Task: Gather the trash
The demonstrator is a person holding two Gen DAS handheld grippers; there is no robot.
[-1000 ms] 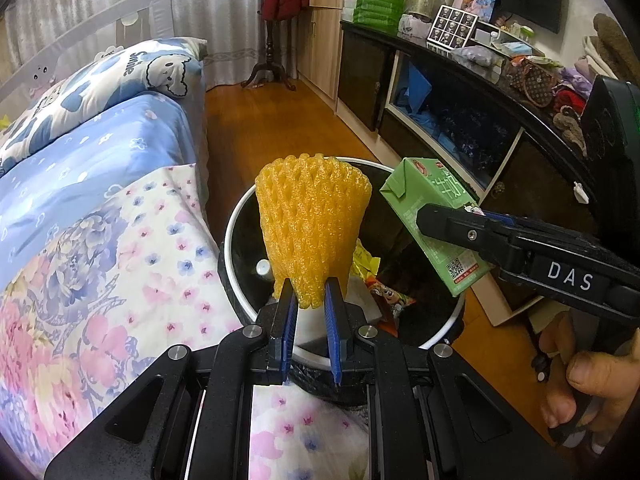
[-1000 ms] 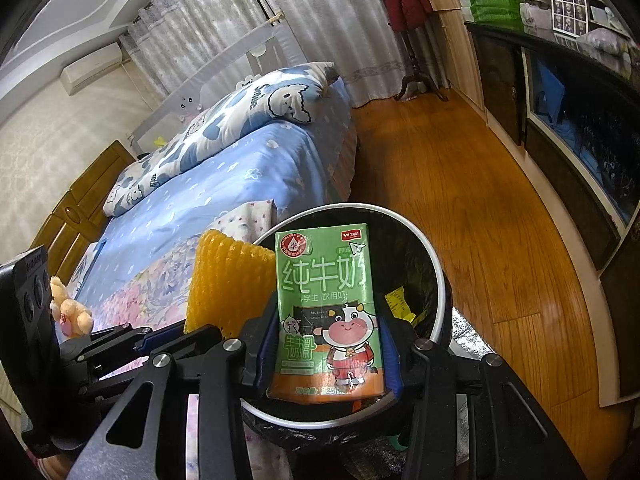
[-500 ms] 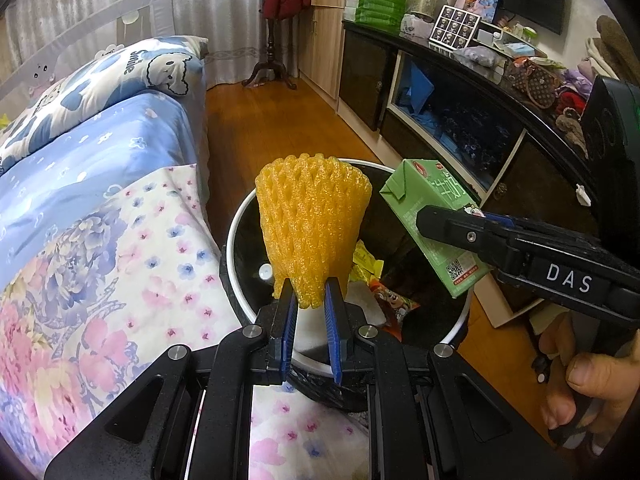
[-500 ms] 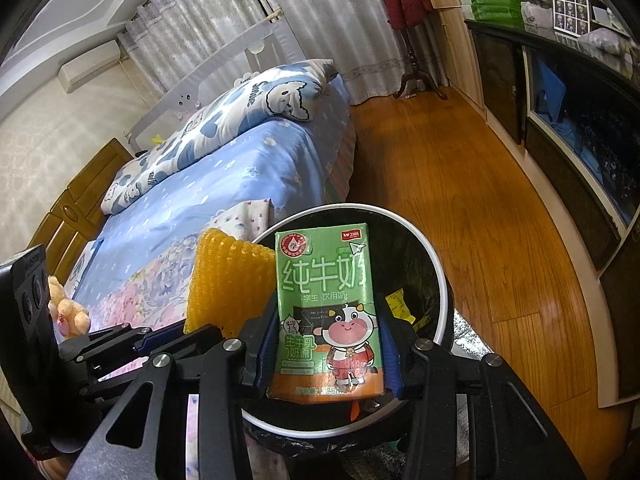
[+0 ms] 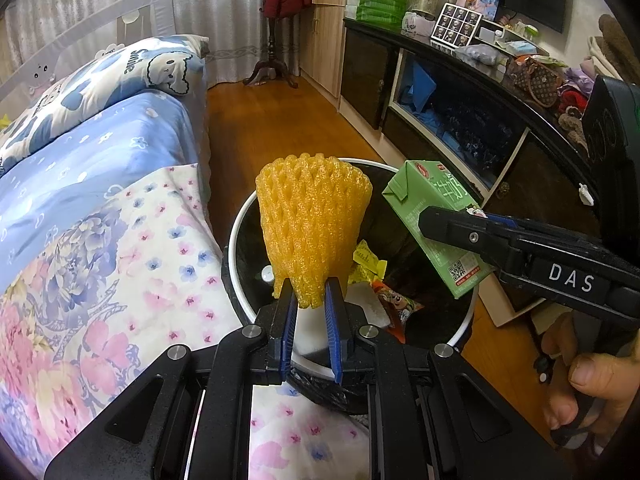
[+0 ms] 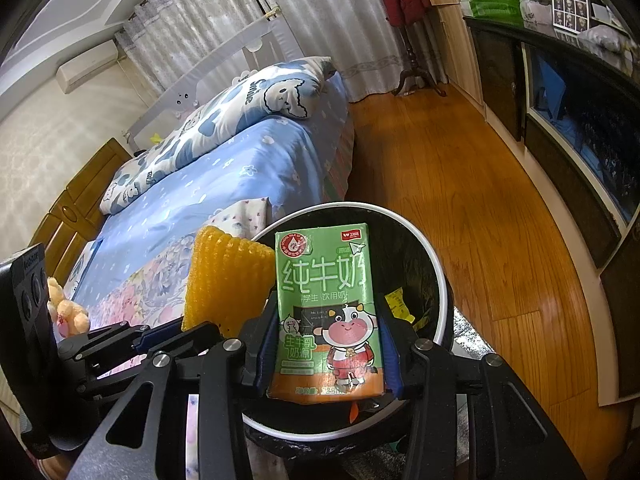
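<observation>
While the orange foam fruit net is standing up between the jaws of the left gripper, which are clamped on its narrow lower end, it is hanging over the near left part of the trash bin. The green milk carton is sitting upright in the right gripper, whose jaws are pressing on its two sides, and it is hovering over the right part of the bin, just beside the net. The bin, round with a white rim and a black liner, is holding a yellow wrapper, a colourful snack packet and a white piece at its bottom. A hand is gripping the right gripper's handle to the right of the bin. The bin is standing on the wooden floor, with the bed and its flowered cover directly to its left.
</observation>
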